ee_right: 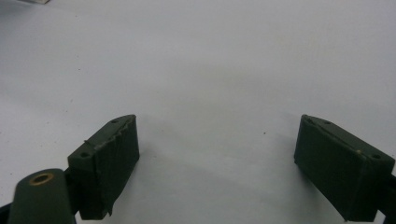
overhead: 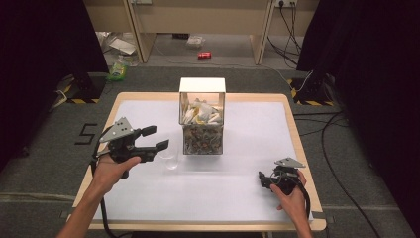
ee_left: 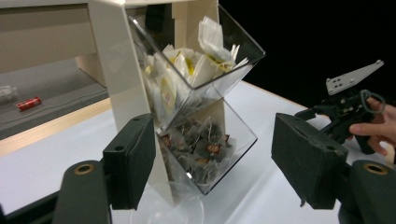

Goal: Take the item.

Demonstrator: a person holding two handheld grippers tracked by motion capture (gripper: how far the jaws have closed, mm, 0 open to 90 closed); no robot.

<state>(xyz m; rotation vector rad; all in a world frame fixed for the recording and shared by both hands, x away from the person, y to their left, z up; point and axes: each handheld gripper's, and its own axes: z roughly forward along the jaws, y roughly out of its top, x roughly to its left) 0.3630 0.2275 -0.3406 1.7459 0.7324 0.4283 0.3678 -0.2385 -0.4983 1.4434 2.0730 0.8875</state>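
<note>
**Clear cup and light dispenser are both at risk of a knock**

At about 9 o'clock on the table (overhead: 148, 198), the left gripper (overhead: 154, 138) is in the air and points toward the centre. Its jaws stand apart with nothing between them; in the left gripper view, the two black pads (ee_left: 135, 158) frame the tea bag dispenser (overhead: 202, 121) but they touch nothing.

Just beside the tip of this gripper, toward the centre, a clear plastic cup (overhead: 170, 157) stands upright on the white surface. It is very hard to see, because it is transparent and the table is pale under it. This is the first danger, in my judgement: if the left gripper goes down or swings to the dispenser, the lower jaw can hit the rim and tip the cup over or push it away.

At about 12 o'clock stands the dispenser, with white sachets in the upper compartment (ee_left: 196, 65) and darker bags in the lower one (ee_left: 205, 149). The clear front is steep and smooth. If the jaws close on the plastic wall and not on a bag, they can slip, or they can drag the whole dispenser, which looks light. Several bags lie tight together, so one grip may take more than one.

At about 4 o'clock, the right gripper (overhead: 271, 181) rests low on the table, jaws wide and empty, well apart from everything. It cannot steady the cup or the dispenser from there.
</note>
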